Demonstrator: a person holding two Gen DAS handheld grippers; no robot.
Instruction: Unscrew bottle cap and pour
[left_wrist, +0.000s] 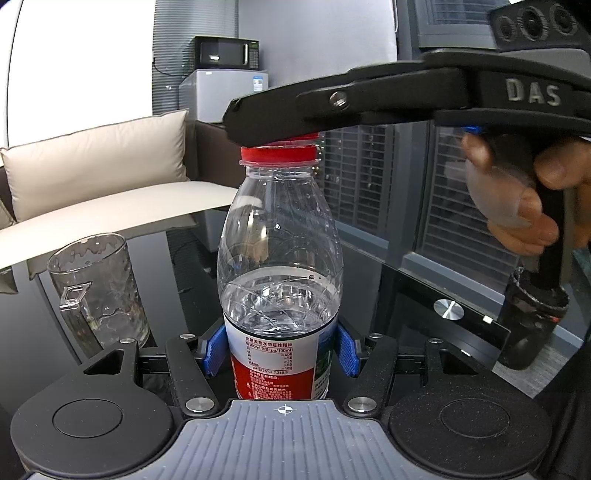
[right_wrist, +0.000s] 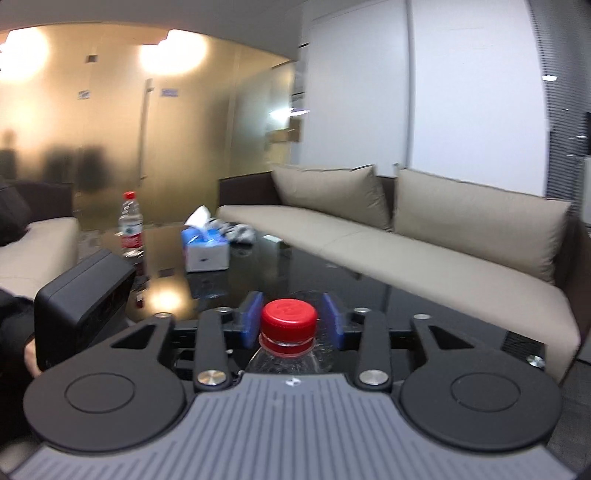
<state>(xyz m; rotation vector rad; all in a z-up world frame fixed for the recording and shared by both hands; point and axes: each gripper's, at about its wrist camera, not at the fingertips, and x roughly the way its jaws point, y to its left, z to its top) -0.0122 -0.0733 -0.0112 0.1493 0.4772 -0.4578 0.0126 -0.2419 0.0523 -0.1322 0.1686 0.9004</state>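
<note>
A clear plastic water bottle (left_wrist: 279, 251) with a red-and-white label stands upright on the black glass table, about half full. My left gripper (left_wrist: 280, 349) is shut on its labelled body, blue pads (left_wrist: 214, 349) pressed to both sides. Its red cap (left_wrist: 279, 151) is on the neck. My right gripper (right_wrist: 291, 321) comes in level at cap height, seen from the side in the left wrist view (left_wrist: 273, 123). The cap (right_wrist: 289, 319) sits between its blue pads (right_wrist: 251, 325), with small gaps on both sides. An empty glass mug (left_wrist: 98, 288) stands left of the bottle.
A second bottle (right_wrist: 130, 223), a tissue box (right_wrist: 206, 249) and crumpled items sit farther along the table (right_wrist: 369, 291). Beige sofas run behind and to the right. A black box (right_wrist: 85, 301) is at the left. The table's edge (left_wrist: 461, 314) lies right of the bottle.
</note>
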